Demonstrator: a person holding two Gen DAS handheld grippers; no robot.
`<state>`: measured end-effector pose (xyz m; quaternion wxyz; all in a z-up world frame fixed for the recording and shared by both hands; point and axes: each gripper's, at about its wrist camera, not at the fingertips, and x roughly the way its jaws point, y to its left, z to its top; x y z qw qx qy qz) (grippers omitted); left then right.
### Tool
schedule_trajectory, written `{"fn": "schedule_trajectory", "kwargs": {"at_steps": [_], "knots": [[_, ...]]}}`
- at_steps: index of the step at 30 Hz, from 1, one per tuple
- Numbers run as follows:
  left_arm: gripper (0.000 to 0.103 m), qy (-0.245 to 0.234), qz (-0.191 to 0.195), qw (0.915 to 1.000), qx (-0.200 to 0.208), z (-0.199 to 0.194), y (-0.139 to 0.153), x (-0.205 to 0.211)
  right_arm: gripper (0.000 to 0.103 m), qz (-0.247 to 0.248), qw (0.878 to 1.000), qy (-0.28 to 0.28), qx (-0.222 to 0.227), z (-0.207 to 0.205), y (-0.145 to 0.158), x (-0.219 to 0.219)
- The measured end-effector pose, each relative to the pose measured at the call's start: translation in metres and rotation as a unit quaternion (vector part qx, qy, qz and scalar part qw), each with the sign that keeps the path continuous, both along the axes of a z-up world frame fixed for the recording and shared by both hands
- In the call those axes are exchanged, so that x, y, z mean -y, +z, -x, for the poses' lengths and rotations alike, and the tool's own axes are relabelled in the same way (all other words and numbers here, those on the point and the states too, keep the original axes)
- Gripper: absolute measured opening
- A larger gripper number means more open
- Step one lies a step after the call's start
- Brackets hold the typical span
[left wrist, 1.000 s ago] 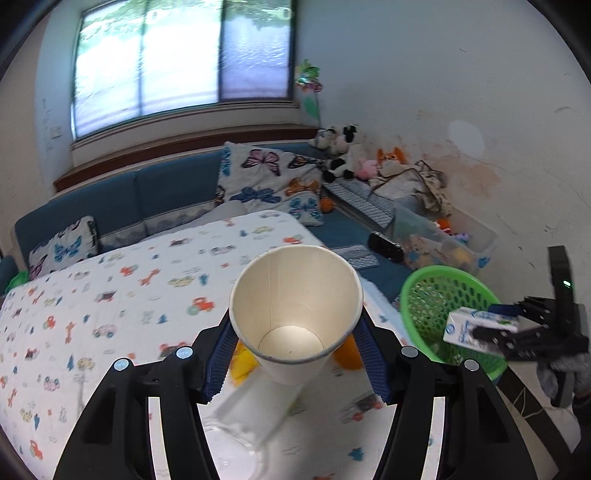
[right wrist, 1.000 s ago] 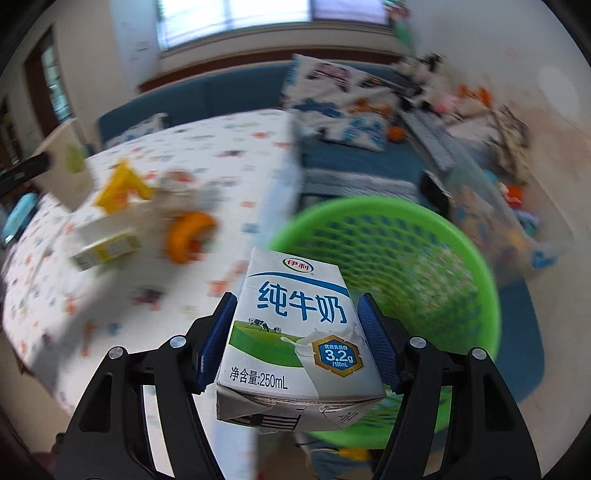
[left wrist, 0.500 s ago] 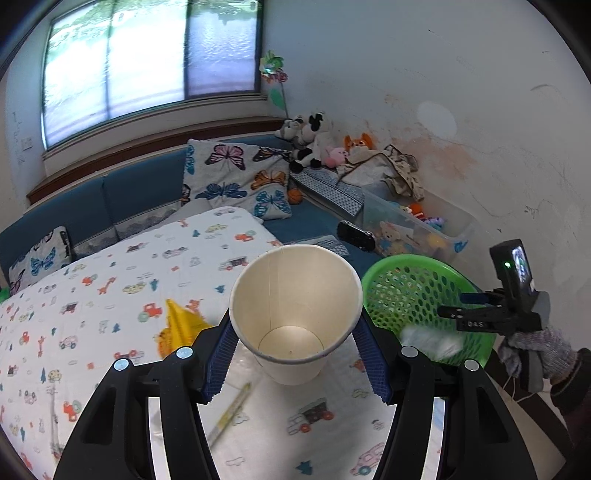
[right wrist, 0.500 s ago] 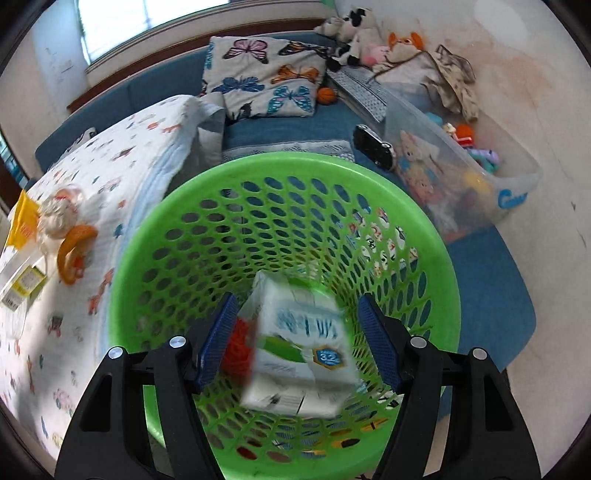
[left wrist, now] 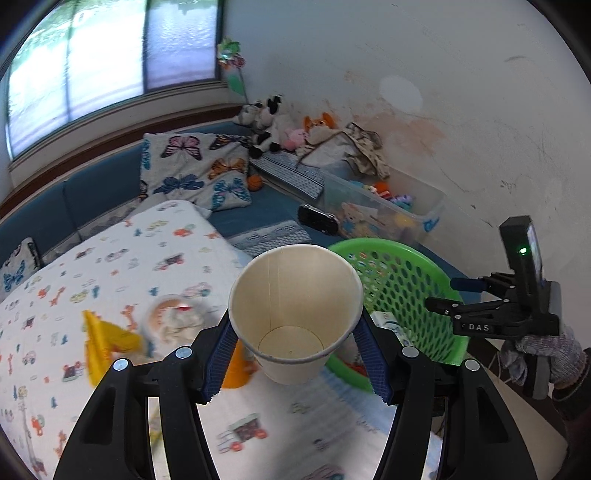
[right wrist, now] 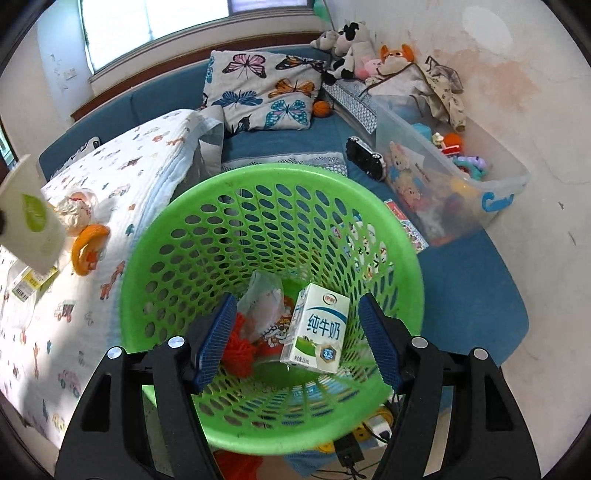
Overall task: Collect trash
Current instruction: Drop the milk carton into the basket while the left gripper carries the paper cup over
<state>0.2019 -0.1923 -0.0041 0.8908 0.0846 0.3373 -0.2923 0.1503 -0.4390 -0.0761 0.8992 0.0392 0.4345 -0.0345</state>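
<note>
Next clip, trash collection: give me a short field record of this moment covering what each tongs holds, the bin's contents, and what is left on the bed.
left tongs: shut on the empty white paper cup, over the patterned bedspread
right tongs: jaws opening, nothing between them, above the green perforated plastic basket
basket contents: white milk carton with blue lettering, clear plastic wrapper, red item
left on bed: orange ring-shaped item, yellow wrapper, clear lidded cup

Probably a child's room at home: plush toys, butterfly pillow.
</note>
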Motion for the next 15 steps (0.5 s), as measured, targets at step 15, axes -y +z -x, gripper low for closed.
{"fn": "schedule_trajectory", "kwargs": {"at_steps": [15], "knots": [[0.063, -0.041, -0.02, 0.9979, -0.046, -0.002, -0.041, 0.073, 0.073, -0.004, 1.0, -0.008, 0.019, 0.035, 0.012, 0.016]]}}
